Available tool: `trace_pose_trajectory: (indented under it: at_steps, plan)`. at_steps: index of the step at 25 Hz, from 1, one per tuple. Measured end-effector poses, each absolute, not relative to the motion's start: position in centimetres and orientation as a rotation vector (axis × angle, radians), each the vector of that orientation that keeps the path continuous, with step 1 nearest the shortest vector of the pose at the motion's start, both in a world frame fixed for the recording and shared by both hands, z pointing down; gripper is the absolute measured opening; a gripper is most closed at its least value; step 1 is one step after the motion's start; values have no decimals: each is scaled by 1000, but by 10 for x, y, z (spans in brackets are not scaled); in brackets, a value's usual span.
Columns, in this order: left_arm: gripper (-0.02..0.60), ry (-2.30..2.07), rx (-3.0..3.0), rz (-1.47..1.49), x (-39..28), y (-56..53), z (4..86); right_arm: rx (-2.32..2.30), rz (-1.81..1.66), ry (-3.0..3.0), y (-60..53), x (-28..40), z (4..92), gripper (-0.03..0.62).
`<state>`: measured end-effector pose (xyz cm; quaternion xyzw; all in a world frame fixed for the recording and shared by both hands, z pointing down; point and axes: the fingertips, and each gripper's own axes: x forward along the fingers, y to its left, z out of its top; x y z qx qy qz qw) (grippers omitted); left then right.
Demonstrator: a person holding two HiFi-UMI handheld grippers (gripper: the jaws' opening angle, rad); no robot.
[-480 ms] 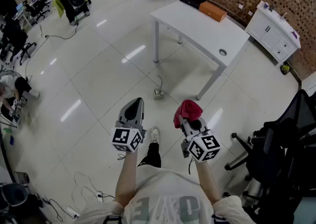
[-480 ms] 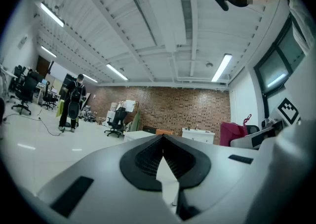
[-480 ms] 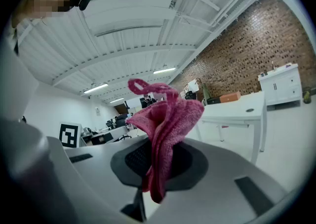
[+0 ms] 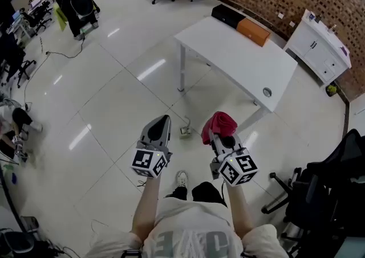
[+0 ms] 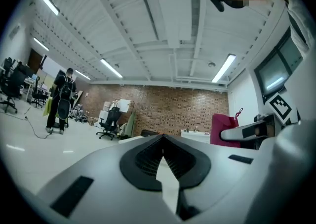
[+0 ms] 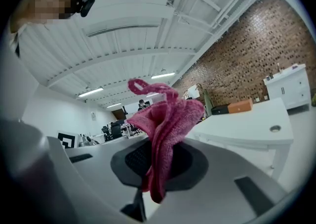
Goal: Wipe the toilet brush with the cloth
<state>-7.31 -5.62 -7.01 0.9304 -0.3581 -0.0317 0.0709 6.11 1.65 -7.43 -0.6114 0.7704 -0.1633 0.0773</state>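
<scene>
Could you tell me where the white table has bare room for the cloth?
The white table is bare from the cable hole up to the orange box; its far end is crowded by that and the black box.

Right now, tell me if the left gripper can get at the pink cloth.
Probably yes: the cloth sticks out of the right gripper beside the shut left gripper, open air between.

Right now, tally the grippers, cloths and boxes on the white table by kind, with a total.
Grippers: 2, left gripper and right gripper
Cloths: 1, pink cloth
Boxes on the white table: 2, black box and orange box
Total: 5
</scene>
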Motion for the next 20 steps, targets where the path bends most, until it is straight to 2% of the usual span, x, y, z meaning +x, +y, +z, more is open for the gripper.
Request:
trace_pose_trajectory:
  at_steps: [14, 18, 20]
  plan:
    - [5, -1110, 2813, -98, -35, -140, -81, -1811, -483, 2358, -77, 97, -76, 32]
    - [5, -1107, 2877, -90, -23, -153, -42, -1763, -421, 2371, -91, 105, -42, 32]
    - [5, -1125, 2908, -113, -20, -162, 11, -1759, -319, 2387, -100, 108, 9, 32]
